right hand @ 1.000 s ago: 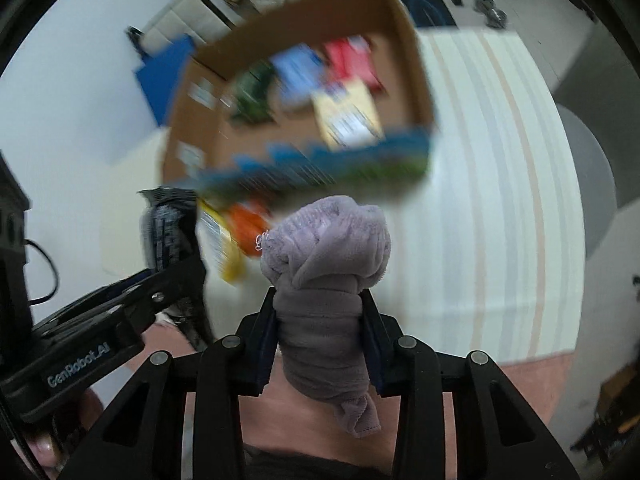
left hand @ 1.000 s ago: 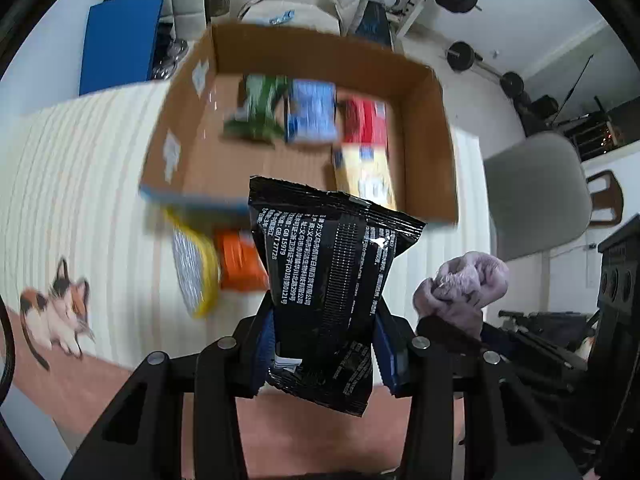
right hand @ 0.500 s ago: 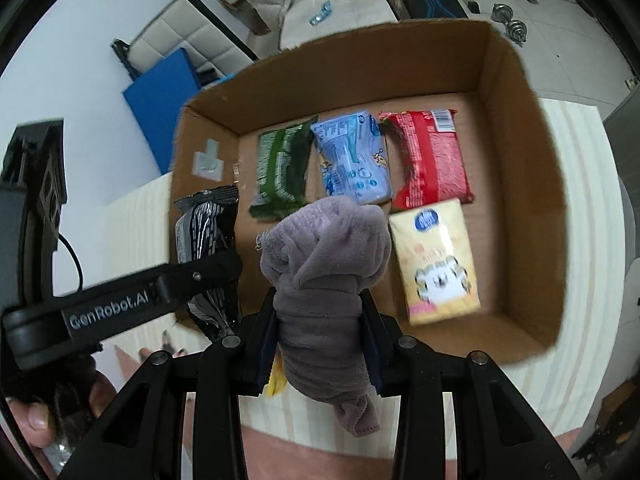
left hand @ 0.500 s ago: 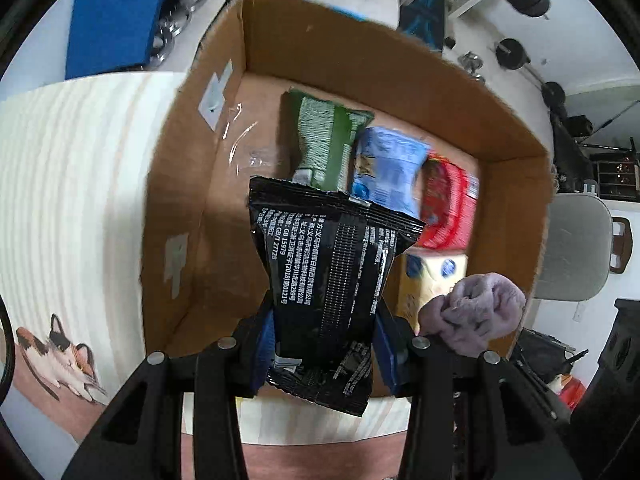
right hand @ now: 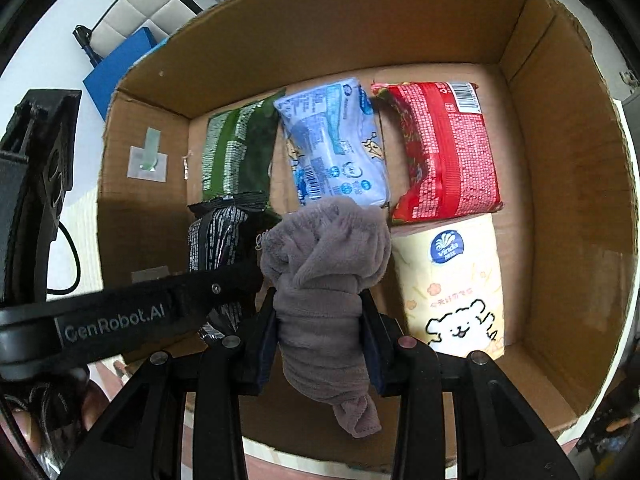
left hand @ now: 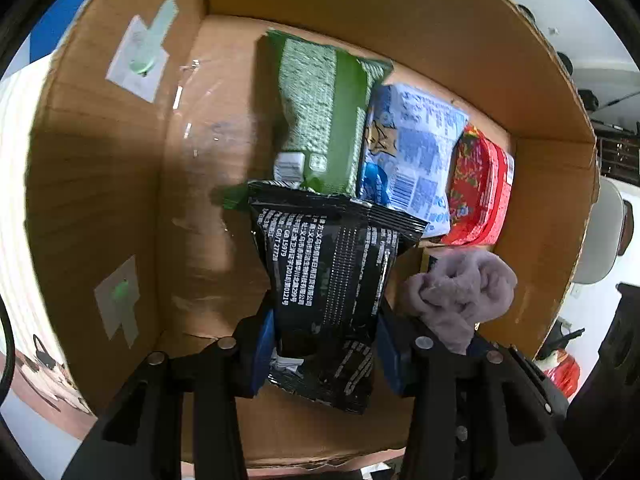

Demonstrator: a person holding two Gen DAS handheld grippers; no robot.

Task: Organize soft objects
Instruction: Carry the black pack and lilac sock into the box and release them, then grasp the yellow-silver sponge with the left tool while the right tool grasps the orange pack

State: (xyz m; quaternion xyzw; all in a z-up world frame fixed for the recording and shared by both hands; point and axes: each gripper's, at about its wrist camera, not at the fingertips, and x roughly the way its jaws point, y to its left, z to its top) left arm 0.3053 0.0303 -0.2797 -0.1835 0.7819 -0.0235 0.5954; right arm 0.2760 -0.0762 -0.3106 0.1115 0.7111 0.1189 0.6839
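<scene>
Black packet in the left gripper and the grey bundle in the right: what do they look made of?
Black packet: looks like glossy plastic film, going by its sheen, creases and crimped top seal. Grey bundle: soft fleecy fabric, matte with a fuzzy nap, rolled into a knot; possibly a sock or cloth, I can't say which.

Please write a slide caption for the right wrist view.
Right gripper holds a rolled grey sock above a cardboard box of packets.
</scene>
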